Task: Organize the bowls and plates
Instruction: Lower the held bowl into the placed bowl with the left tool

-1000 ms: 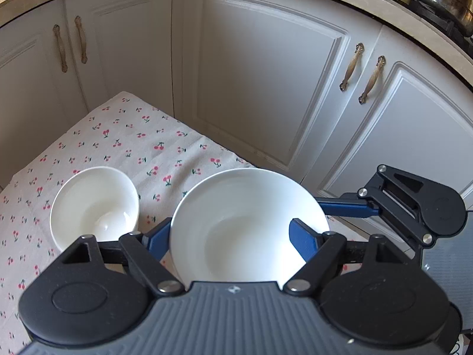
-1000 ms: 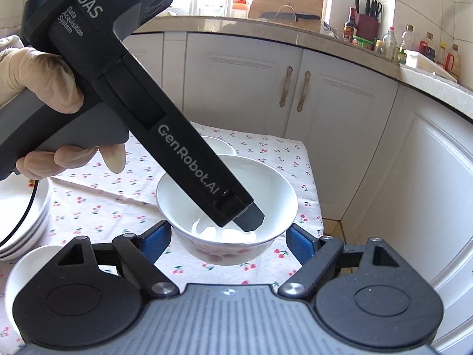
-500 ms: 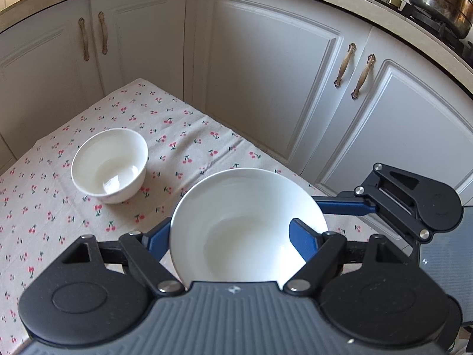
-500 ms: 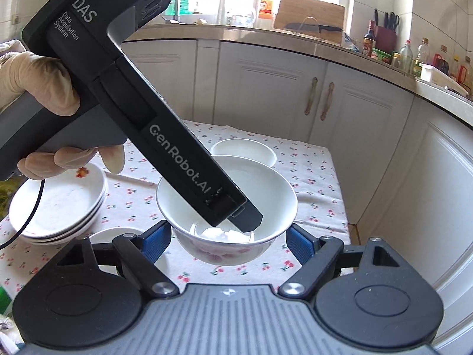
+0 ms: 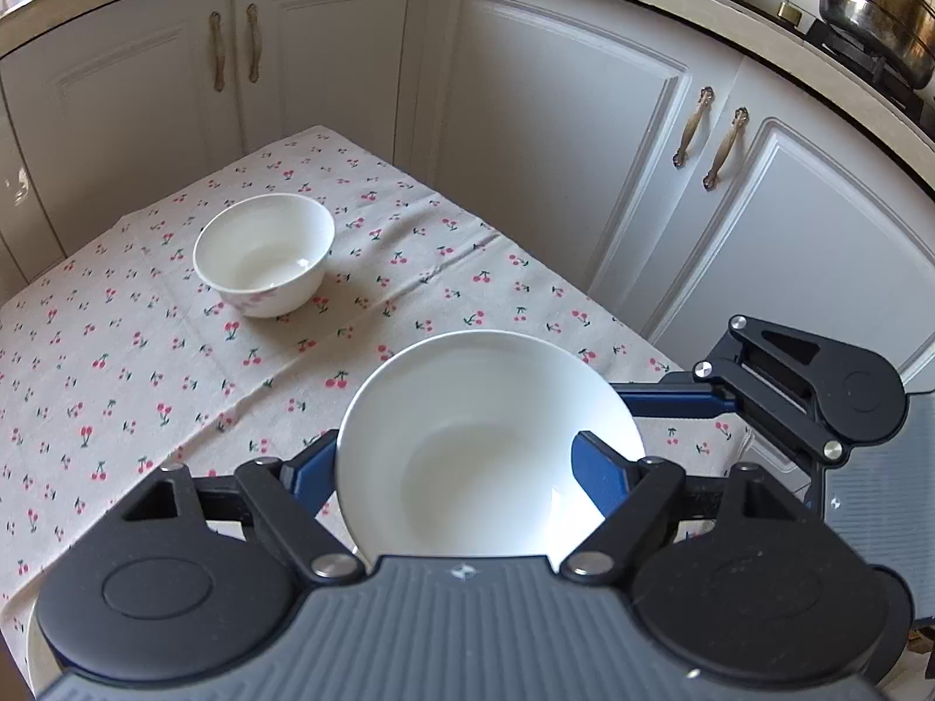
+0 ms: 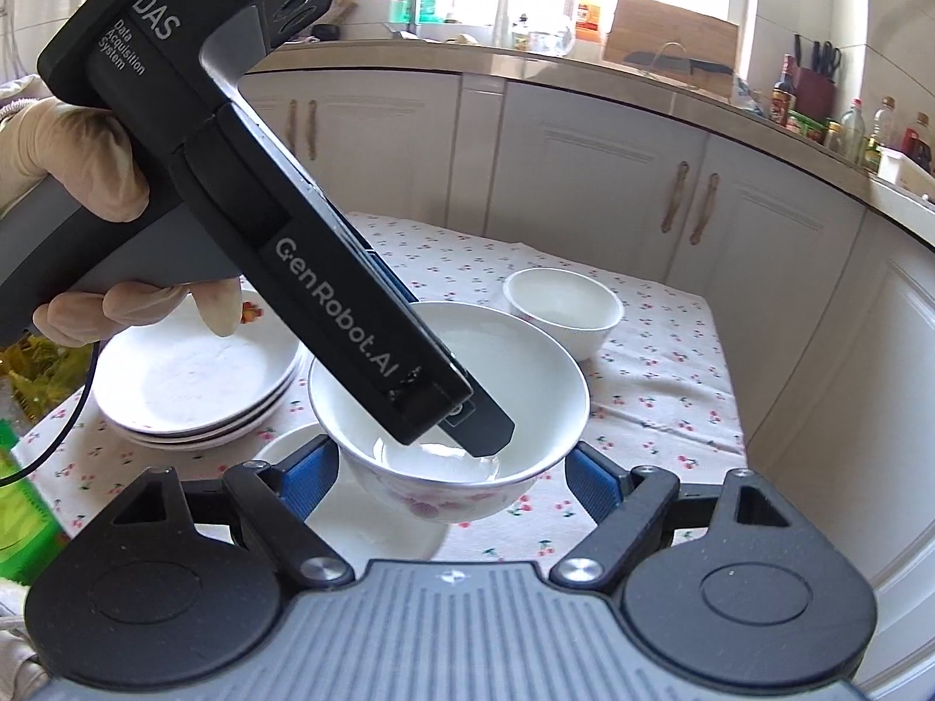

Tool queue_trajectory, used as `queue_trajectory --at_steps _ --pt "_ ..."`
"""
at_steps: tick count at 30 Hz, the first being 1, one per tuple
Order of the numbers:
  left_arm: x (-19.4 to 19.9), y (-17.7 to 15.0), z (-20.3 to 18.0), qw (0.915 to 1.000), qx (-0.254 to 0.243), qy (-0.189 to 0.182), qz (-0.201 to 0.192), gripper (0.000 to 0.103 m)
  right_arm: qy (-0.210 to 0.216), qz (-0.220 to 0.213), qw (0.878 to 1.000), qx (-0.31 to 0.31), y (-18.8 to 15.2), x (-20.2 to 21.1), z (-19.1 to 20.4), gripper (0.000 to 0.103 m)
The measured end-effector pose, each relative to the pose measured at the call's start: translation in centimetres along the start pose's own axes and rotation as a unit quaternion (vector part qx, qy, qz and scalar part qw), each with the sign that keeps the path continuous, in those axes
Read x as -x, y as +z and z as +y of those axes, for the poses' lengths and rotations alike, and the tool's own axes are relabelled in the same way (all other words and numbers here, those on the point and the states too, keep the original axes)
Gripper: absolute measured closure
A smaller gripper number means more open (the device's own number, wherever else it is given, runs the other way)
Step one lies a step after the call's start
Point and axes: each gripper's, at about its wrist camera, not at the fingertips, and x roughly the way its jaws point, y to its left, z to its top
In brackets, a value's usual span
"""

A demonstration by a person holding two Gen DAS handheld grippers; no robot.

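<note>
A white bowl (image 5: 485, 455) with pink flowers on its outside (image 6: 444, 502) hangs above the cherry-print tablecloth (image 5: 146, 380). My left gripper (image 5: 461, 461) is shut on it, with a blue finger at each side of the bowl. In the right wrist view the left gripper comes down from the upper left and one fingertip (image 6: 485, 432) sits inside the bowl. My right gripper (image 6: 450, 473) is shut on the same bowl from the side, its pads against the bowl's walls. A smaller white bowl (image 5: 263, 257) (image 6: 564, 309) stands alone on the cloth. A stack of white plates (image 6: 193, 385) lies at the left.
Another white dish (image 6: 350, 520) lies on the cloth under the held bowl. A gloved hand (image 6: 76, 163) holds the left gripper's handle. White cabinet doors (image 5: 555, 146) close in behind and right of the table. A green packet (image 6: 17, 496) lies at the left edge.
Both grippers have drawn back along the table together, the bowl fixed between them. The small bowl now looks farther off, and the plate stack has come fully into the right wrist view.
</note>
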Motion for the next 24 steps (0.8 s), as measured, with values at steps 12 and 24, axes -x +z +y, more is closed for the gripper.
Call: queue_trajectory --at_steps 12,24 --pt "0.4 -3.4 0.3 0.9997 0.021 0.008 0.011 0.021 0.031 0.021 0.999 0.014 -1.2 -0.5 2.3 0.015" --pt "0.0 -4.7 0.7 0.9995 0.021 0.009 0.020 0.021 0.045 0.037 0.998 0.017 -2.0 -1.3 3.1 0.015"
